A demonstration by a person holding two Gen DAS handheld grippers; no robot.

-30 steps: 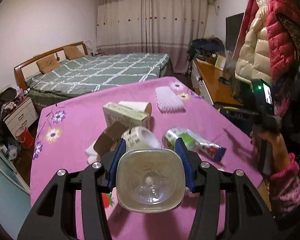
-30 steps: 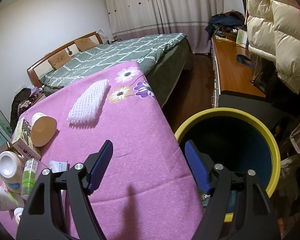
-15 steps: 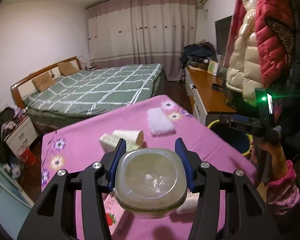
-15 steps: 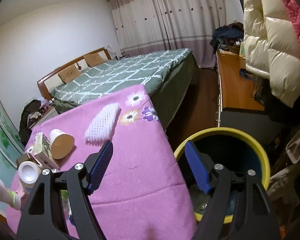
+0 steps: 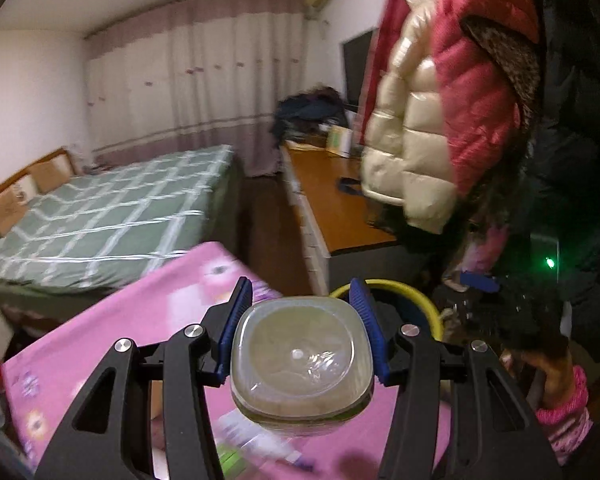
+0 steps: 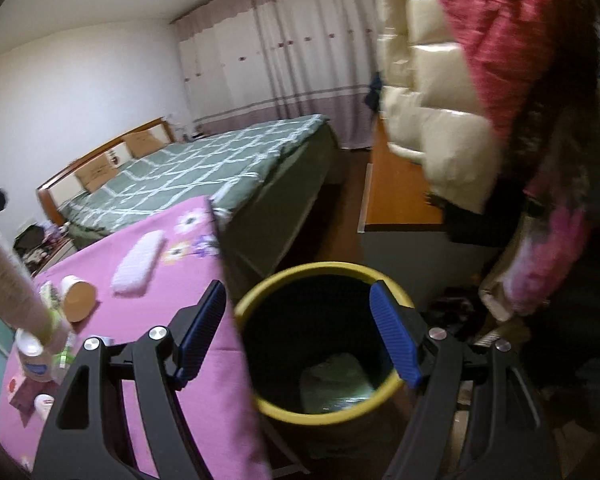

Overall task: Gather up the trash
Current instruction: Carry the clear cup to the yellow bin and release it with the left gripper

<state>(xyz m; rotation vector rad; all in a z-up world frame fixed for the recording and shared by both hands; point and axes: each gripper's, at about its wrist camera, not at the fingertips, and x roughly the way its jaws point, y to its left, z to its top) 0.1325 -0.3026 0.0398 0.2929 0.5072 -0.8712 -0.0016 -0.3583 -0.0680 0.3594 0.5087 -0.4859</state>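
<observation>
My left gripper is shut on a clear plastic bottle, seen base-on, held in the air above the right edge of the pink table. Just beyond it shows the yellow rim of the trash bin. My right gripper is open and empty, held over the bin, which is dark inside with a pale green piece of trash at the bottom. The bottle also shows at the left edge of the right wrist view.
On the pink table lie a paper cup, a white foam net, a white-capped jar and small packets. A green bed, a wooden desk and hanging puffer coats surround the bin.
My left gripper has lifted the bottle off the table and swung right towards the bin. My right gripper has moved over the bin's mouth and stays open.
</observation>
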